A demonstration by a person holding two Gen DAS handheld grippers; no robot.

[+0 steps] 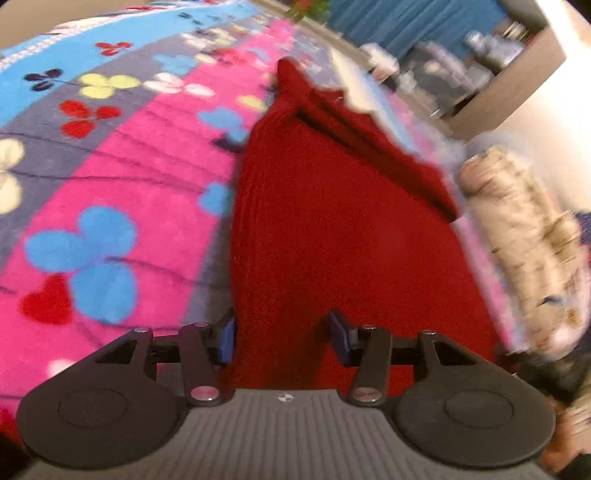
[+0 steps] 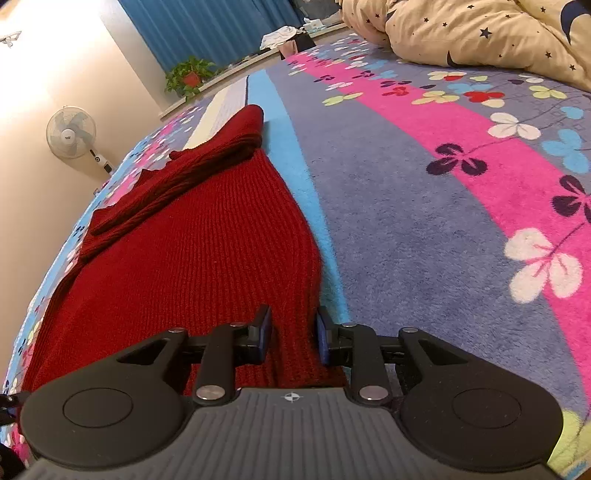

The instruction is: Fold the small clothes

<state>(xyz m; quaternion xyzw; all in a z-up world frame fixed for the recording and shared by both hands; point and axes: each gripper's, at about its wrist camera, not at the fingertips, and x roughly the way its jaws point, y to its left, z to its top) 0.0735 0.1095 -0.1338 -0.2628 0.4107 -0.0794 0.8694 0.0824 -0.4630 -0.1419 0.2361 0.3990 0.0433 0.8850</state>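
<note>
Both hand-held grippers, left (image 1: 284,338) and right (image 2: 293,332), straddle the red knit sweater's (image 2: 192,258) near hem, jaws spread, not pinching. It lies flat near the bed's (image 2: 406,221) edge; closing shallowly could let the hem slip.

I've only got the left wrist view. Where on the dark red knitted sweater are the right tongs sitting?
Observer: The right tongs straddle the dark red knitted sweater at its near edge, on the side bordering the light-blue blanket stripe.
Operator: Anything lying on the blanket beyond them?
Observer: A cream star-printed quilt is bunched at the far right, clear of the sweater.
Operator: Anything beside the bed?
Observer: A white standing fan stands against the wall, left of the bed.
</note>
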